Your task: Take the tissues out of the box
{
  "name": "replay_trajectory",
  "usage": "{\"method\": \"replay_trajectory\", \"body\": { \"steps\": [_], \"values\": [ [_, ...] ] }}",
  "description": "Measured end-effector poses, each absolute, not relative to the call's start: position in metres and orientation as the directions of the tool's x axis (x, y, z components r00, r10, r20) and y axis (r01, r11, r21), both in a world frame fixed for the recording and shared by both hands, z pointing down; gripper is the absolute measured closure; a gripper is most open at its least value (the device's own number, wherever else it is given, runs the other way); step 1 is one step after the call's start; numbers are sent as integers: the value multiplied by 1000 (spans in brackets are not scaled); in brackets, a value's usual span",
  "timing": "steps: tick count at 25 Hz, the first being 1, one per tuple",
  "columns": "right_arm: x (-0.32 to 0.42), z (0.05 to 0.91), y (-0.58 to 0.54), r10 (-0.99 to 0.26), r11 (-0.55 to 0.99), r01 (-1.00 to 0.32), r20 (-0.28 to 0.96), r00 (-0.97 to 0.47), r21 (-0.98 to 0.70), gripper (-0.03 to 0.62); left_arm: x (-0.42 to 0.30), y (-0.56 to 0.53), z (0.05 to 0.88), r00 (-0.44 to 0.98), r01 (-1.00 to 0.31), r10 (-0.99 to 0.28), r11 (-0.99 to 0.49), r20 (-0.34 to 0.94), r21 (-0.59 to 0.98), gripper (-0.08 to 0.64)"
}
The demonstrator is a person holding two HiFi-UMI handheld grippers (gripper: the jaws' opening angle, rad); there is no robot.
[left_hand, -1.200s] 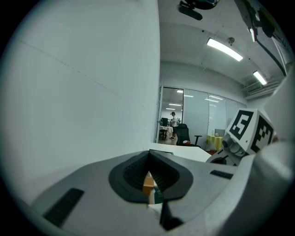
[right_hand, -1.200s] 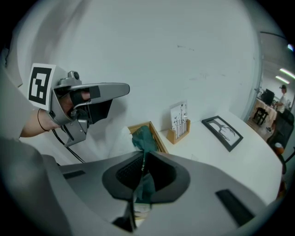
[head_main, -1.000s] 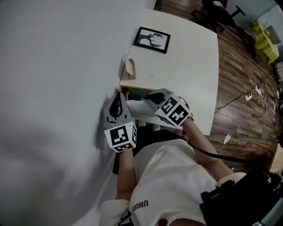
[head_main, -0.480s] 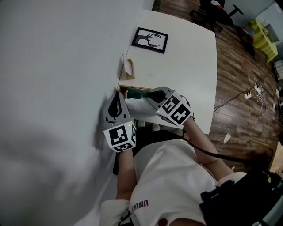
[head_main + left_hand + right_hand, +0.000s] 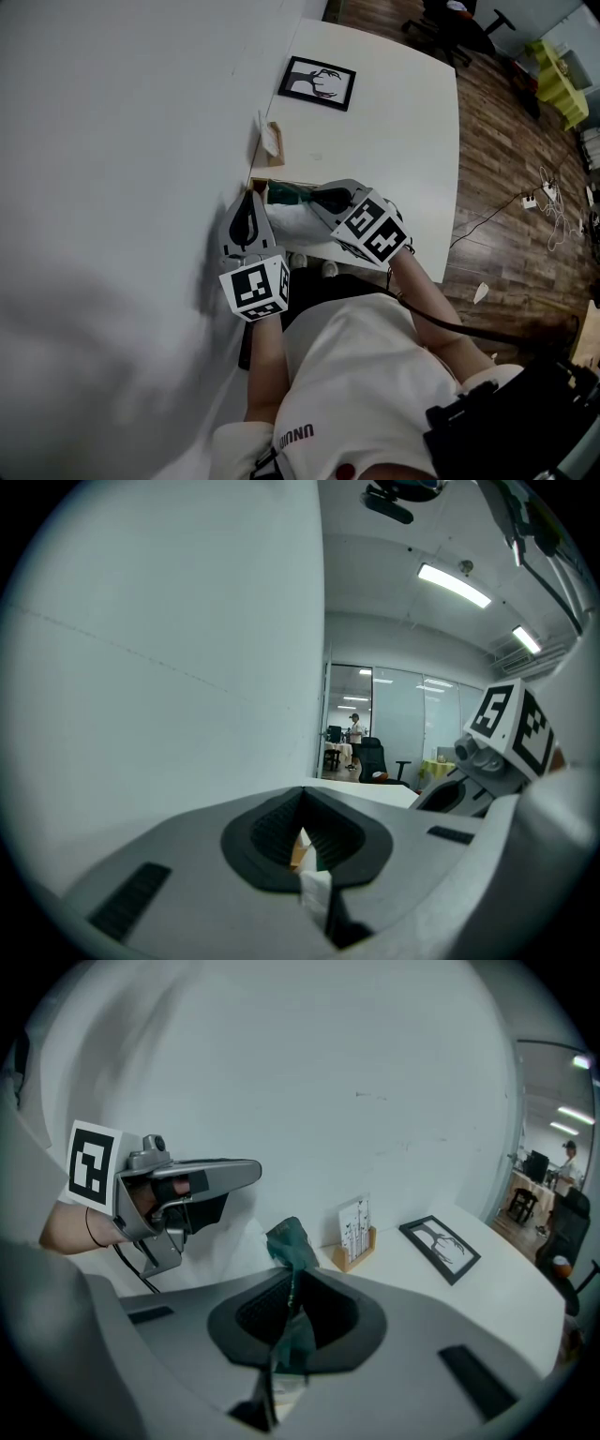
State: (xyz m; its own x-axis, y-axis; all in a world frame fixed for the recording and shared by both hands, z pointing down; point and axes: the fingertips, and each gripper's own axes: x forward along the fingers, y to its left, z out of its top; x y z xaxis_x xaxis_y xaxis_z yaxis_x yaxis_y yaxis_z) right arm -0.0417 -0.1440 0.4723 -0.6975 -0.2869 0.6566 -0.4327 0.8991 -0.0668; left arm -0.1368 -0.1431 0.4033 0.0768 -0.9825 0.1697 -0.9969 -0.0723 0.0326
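The right gripper (image 5: pixel 292 1286) is pinching a teal tissue (image 5: pixel 291 1241). Its jaws are nearly together on the sheet, and the crumpled end is sticking up past the tips. The rest of the tissue is trailing down toward the box (image 5: pixel 260 184), which is sitting on the table (image 5: pixel 403 122) against the wall (image 5: pixel 122 141).

The left gripper (image 5: pixel 302 803) is lying almost level at the box's near corner. Its jaws are closed to a slit in which a wood-coloured edge is showing, so it seems to be nipping the box wall.

To do this well, I judge the right hand should be drawing up and away in one smooth line with a firm grip. Meanwhile the left should be bracing the box so it is not dragging along.

The right wrist is angling downward over the box, with the forearm reaching in from the person's side.
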Motion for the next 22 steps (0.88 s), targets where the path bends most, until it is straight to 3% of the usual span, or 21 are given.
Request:
{"method": "replay_trajectory", "body": {
  "steps": [22],
  "values": [
    [-23, 450, -157, -347, 880, -472, 622, -702, -42, 555, -140, -139, 398, 49, -999, -986, -48, 159, 9, 548]
  ]
}}
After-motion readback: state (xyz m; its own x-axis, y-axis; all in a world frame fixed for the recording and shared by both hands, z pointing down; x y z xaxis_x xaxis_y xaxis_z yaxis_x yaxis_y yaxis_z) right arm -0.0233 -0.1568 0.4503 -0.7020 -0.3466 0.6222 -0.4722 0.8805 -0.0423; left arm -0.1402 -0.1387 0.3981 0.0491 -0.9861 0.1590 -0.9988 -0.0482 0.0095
